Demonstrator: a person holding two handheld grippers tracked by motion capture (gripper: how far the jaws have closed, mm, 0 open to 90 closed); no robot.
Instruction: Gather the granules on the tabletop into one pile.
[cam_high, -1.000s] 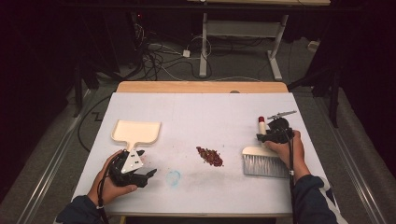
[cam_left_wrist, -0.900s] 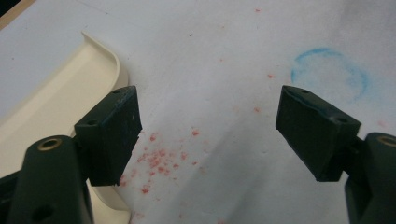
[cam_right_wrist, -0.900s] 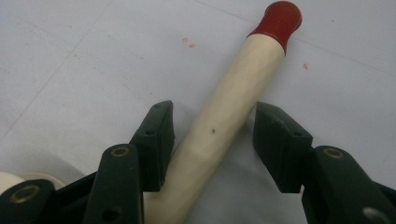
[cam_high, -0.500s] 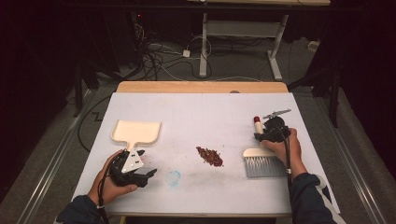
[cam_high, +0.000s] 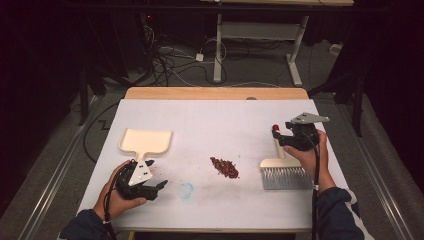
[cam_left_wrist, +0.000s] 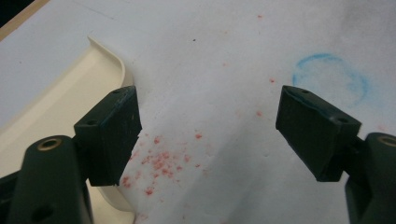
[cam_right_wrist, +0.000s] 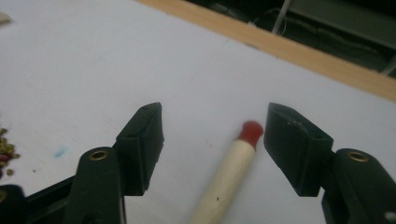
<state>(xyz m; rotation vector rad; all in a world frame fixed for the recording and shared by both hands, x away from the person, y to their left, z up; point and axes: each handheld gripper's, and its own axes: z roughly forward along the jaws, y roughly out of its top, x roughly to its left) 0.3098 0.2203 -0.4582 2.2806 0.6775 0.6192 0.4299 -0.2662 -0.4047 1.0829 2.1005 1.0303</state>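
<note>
Right gripper (cam_high: 286, 136) has just spread off the brush (cam_high: 285, 167) handle and lifted since earlier.

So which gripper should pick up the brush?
Right. The right gripper hangs just above the brush, its open jaws straddling the red-tipped handle without pressing it. The left gripper sits across the table by the dustpan, with the crumb pile in between.
</note>
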